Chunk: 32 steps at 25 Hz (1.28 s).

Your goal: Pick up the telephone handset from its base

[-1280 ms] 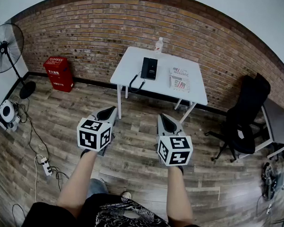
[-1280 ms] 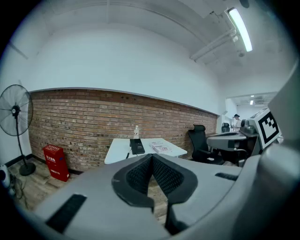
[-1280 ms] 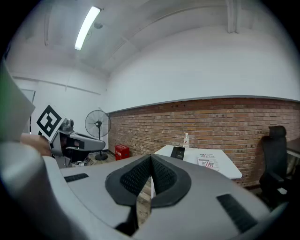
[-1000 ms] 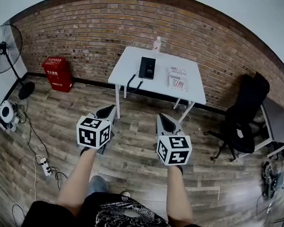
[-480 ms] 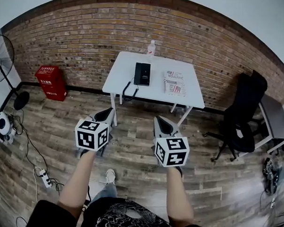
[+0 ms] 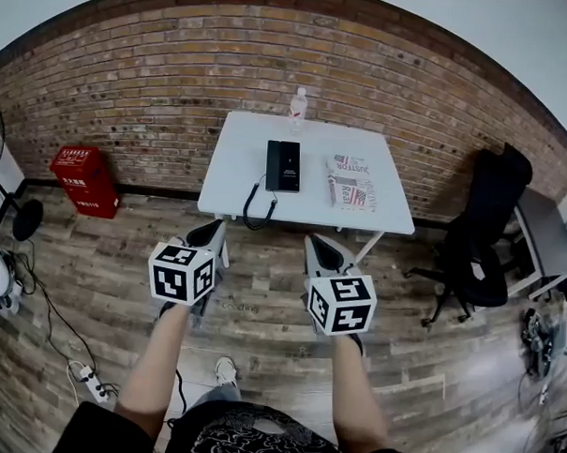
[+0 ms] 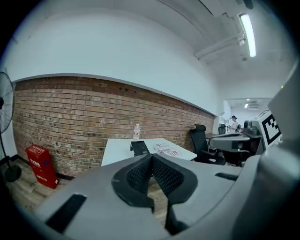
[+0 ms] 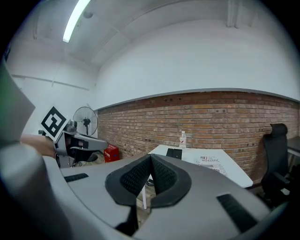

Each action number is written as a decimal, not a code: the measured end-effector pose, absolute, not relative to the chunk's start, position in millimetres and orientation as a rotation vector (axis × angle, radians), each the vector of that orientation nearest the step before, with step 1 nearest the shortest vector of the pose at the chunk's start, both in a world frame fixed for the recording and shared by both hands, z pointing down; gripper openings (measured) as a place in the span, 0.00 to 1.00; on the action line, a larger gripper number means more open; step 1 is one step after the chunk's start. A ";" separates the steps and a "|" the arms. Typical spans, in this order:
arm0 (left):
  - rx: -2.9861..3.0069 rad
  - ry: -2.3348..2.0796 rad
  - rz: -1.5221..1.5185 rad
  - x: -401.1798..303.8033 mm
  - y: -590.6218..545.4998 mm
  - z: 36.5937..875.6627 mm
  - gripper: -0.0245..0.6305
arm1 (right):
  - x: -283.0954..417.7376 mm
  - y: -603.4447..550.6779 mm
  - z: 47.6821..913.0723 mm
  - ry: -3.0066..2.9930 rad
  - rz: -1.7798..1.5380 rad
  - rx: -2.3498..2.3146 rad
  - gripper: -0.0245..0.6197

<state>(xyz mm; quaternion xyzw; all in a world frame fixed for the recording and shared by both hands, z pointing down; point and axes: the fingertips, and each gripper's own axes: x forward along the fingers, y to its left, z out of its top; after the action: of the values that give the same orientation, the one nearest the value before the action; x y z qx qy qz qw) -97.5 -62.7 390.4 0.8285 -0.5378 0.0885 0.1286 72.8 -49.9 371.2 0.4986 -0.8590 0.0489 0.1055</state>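
Note:
A black telephone (image 6: 283,165) with its handset on the base lies on a white table (image 6: 238,186) against the brick wall; its cord (image 6: 253,203) hangs over the front edge. The phone (image 7: 139,147) shows small in the left gripper view and the phone (image 8: 174,153) likewise in the right gripper view. My left gripper (image 6: 217,231) and right gripper (image 6: 313,242) are held side by side over the wooden floor, short of the table, both pointing toward it. Both are shut with nothing between the jaws.
A newspaper (image 6: 352,184) lies right of the phone and a water bottle (image 6: 298,105) stands at the table's back edge. A black office chair (image 6: 478,241) is to the right, a red box (image 6: 83,178) to the left, and a power strip (image 6: 94,382) with cables on the floor.
The table and phone have come closer and more central in the head view as I walk toward them. Both grippers kept their pose, still shut.

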 end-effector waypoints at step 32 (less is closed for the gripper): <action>2.523 -1.219 0.242 -156.7 -221.2 410.5 0.17 | -20.2 -191.6 367.6 -2.377 0.135 1.592 0.04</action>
<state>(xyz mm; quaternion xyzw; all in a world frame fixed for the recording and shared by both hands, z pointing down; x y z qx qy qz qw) -156.7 -221.2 410.5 0.8849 -0.4275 0.0849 0.1641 -20.2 -191.6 367.6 0.5505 -0.8220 0.0466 0.1382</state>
